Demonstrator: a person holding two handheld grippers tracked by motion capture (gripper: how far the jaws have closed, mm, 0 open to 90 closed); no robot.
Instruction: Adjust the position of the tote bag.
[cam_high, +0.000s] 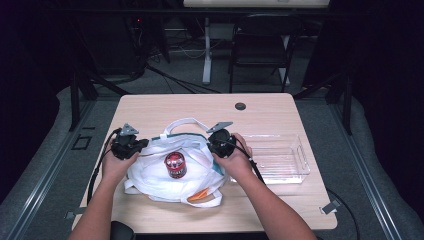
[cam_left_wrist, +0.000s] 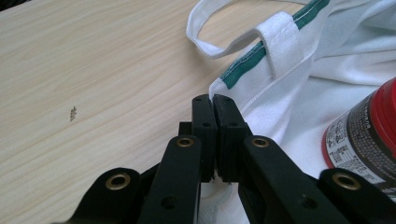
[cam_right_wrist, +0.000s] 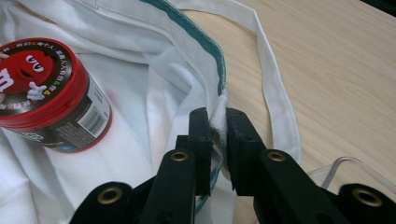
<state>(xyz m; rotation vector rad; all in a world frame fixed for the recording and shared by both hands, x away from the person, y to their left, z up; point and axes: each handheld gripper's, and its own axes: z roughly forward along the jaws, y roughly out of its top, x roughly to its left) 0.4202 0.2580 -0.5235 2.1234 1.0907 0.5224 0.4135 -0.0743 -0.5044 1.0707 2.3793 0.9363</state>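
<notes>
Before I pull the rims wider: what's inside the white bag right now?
A red-lidded can stands on the white bag cloth between the left gripper and right gripper. Anything beneath the folds is covered.

Right gripper (cam_right_wrist: 217, 125) fingers pinch white bag (cam_right_wrist: 154, 93) rim; red can (cam_right_wrist: 44, 93) inside

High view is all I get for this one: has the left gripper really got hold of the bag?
Observer: Yes, the left gripper has its jaws shut on the rim of the white bag, close to the green trim.
Operator: And the right gripper?
Observer: Its jaws pinch the rim too, cloth bunched between them.
Operator: What tops the can?
Observer: A red lid with a cartoon candy figure printed on it.
</notes>
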